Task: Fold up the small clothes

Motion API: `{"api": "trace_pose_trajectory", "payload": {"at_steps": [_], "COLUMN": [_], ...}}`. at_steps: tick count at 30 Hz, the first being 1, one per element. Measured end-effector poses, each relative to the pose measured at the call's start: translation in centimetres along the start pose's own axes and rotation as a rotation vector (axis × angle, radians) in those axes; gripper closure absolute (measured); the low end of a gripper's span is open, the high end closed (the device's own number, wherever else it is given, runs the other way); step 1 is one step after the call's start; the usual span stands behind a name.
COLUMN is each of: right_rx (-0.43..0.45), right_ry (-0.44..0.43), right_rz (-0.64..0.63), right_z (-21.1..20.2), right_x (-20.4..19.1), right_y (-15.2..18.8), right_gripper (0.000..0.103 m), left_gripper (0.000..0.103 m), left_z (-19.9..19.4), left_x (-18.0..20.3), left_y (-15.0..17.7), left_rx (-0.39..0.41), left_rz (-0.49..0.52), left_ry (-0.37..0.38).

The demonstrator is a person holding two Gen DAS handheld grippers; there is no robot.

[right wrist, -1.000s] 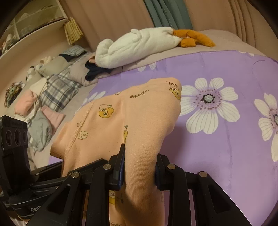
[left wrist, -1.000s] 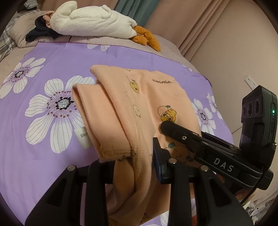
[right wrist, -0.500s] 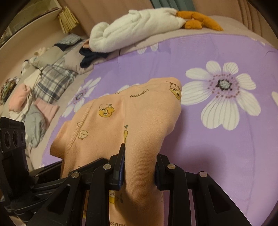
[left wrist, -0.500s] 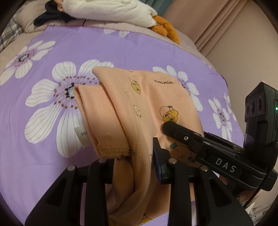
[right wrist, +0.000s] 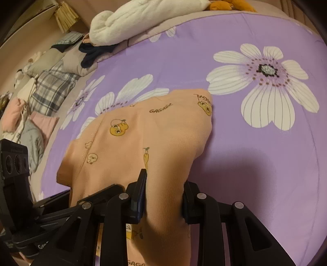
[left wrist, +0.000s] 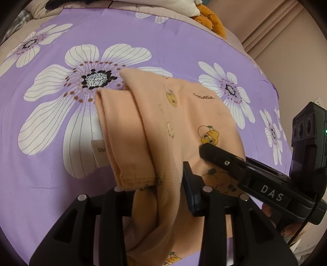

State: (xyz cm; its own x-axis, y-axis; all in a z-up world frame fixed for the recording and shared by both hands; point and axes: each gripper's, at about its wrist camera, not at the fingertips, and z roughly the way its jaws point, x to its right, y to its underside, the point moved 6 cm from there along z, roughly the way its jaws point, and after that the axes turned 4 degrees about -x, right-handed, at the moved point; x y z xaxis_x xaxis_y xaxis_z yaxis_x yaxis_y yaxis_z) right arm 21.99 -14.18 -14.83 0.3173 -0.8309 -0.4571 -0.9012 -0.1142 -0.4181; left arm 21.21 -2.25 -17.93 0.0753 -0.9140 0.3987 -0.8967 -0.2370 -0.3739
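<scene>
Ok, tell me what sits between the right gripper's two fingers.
In the right wrist view, the right gripper pinches a bunched fold of the peach garment; nothing else lies between its fingers.

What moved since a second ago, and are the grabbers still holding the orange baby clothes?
Both grippers, left and right, carried the orange garment forward over the purple flowered sheet; the white plush goose slid toward the top edge. Both stay clamped on the garment, and its fold looks unchanged.
</scene>
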Motion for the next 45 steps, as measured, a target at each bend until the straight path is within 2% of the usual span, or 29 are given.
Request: {"api": "trace_pose_trajectory", "payload": {"at_steps": [5,7,9,12,13,15,18,21,24,29,35,38,45], "right_rx": [-0.006,-0.003,0.008,0.040,0.051,0.085,0.158,0.221,0.276,0.364,0.420,0.436,0.424], "right_ry": [0.012,0.028,0.067,0.104,0.107,0.096,0.075,0.084,0.094,0.129,0.166,0.185,0.195], "right_rz": [0.007,0.011,0.012,0.004,0.003,0.002,0.002,-0.010,-0.031,-0.072,-0.096,-0.095,-0.044], "right_z": [0.3,0.1,-0.5,-1.8,-2.3,-3.7,-6.6,-9.0,-11.1,-14.3,-16.7,-17.3,-17.2], "right_x": [0.3,0.4,0.5,0.6,0.5,0.4,0.0,-0.8,-1.8,-3.4,-4.4,-4.5,-4.0], "right_y": [0.2,0.2,0.2,0.1,0.2,0.2,0.2,0.3,0.7,1.6,2.8,3.5,5.0], "right_gripper": [0.071,0.066,0.055,0.052,0.051,0.038,0.025,0.018,0.014,0.002,0.001,0.001,0.001], "left_gripper": [0.056,0.051,0.048,0.036,0.034,0.031,0.014,0.011,0.000,0.000,0.000,0.000,0.000], "left_z": [0.0,-0.5,-1.0,-2.5,-3.1,-4.6,-7.2,-9.6,-12.0,-15.1,-17.1,-17.3,-16.6], "left_x": [-0.3,-0.4,-0.4,-0.5,-0.4,-0.1,0.5,1.4,2.2,3.5,4.1,4.0,3.3], "left_y": [0.3,0.4,0.4,0.5,0.6,0.5,0.5,0.6,1.1,2.0,3.7,4.7,6.5], "left_rx": [0.004,0.007,0.016,0.044,0.053,0.083,0.146,0.197,0.249,0.315,0.353,0.348,0.314], "left_rz": [0.005,0.006,0.010,0.013,0.014,0.024,0.034,0.052,0.070,0.104,0.138,0.152,0.141], "left_ry": [-0.023,-0.034,-0.050,-0.066,-0.066,-0.067,-0.075,-0.062,-0.061,-0.075,-0.107,-0.136,-0.149]}}
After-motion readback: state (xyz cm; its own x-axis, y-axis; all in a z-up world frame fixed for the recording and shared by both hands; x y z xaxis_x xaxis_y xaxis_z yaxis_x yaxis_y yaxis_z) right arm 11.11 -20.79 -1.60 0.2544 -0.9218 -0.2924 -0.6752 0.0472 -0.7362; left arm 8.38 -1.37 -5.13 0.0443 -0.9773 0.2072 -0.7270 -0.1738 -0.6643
